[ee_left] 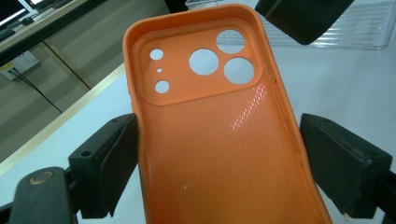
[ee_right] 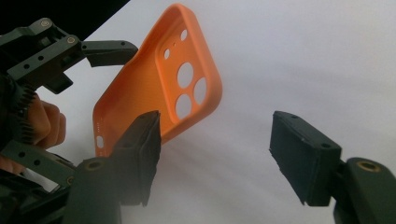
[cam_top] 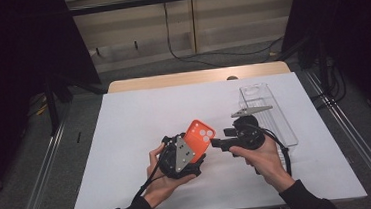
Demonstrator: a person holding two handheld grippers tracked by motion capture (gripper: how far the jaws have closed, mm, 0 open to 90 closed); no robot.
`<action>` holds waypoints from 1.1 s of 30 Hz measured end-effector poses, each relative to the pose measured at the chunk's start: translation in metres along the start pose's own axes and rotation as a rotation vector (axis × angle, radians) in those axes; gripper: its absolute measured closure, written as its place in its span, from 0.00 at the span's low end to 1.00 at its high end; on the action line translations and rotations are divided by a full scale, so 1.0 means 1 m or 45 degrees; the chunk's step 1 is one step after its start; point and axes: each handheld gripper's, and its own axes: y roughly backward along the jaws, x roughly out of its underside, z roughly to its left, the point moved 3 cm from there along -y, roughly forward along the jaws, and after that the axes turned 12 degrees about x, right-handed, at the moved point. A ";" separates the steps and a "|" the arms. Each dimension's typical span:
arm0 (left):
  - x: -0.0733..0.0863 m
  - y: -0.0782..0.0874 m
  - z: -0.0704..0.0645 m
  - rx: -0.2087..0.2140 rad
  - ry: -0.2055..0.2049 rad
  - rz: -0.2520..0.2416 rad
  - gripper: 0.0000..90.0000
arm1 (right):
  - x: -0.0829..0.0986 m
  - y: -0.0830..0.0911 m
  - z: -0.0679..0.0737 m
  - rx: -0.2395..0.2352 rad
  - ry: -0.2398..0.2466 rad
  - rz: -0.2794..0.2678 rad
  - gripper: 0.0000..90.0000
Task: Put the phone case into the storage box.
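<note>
An orange phone case (cam_top: 199, 136) with round camera holes is held tilted above the white sheet, its hollow inner side (ee_left: 215, 130) facing the left gripper's camera. My left gripper (cam_top: 191, 148) is shut on it, one jaw pressing each long edge. My right gripper (cam_top: 215, 143) is just right of the case with its jaws wide apart and nothing between them. In the right gripper view the case (ee_right: 159, 88) hangs beyond the left jaw, with the left gripper (ee_right: 46, 51) gripping it from the upper left. A jaw tip of the right gripper (ee_left: 303, 18) hovers near the case's top corner.
A clear plastic tray (cam_top: 269, 113) lies on the right part of the white sheet (cam_top: 139, 118), behind my right hand. The wooden table edge (cam_top: 196, 77) shows at the back. Dark stands and cables flank the table on the floor.
</note>
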 end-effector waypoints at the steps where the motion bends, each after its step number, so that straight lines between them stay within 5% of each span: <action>1: 0.000 0.000 -0.001 0.001 -0.005 0.003 0.15 | 0.000 0.000 0.000 -0.005 -0.006 0.002 0.43; 13: -0.004 -0.006 -0.004 -0.014 -0.038 -0.004 0.15 | -0.006 -0.004 0.000 -0.047 -0.114 0.050 0.72; 33: -0.002 -0.008 -0.005 -0.057 -0.078 0.016 0.15 | -0.011 -0.012 -0.001 -0.029 -0.295 0.129 0.81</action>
